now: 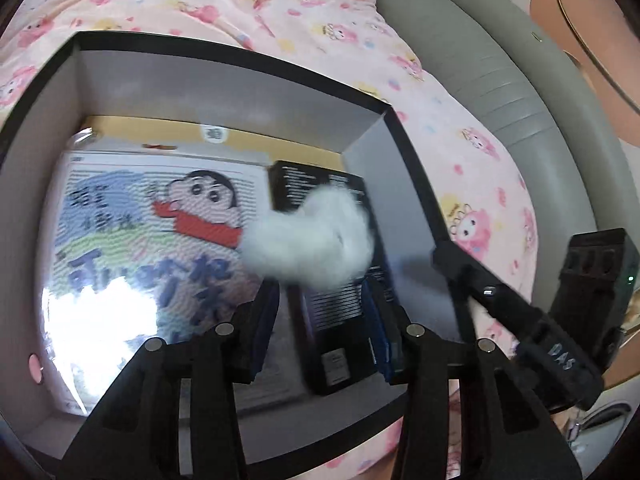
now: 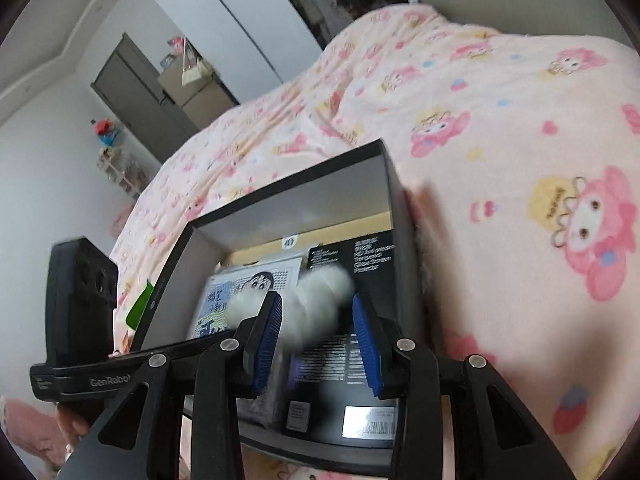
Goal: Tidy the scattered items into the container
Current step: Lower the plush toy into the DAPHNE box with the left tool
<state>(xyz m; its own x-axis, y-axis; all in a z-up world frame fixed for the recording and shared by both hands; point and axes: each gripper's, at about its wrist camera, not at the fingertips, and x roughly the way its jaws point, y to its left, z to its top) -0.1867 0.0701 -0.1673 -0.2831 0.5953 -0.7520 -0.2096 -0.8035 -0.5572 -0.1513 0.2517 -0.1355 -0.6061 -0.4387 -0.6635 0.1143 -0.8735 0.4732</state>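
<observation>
**Fingers apart above a filling box**

The fingers of both grippers stand apart and hold nothing. The left gripper [image 1: 326, 320] and the right gripper [image 2: 318, 338] hang over the open black box [image 1: 224, 50], which sits on the bed [image 1: 460, 152]. A white fluffy thing [image 1: 316, 240], blurred, is inside the box's opening, free of every finger. Under it lie a cartoon packet [image 1: 152, 240] and a dark carton [image 1: 340, 344]. Tidying looks well along; no stray item shows on the visible bedding.
</observation>
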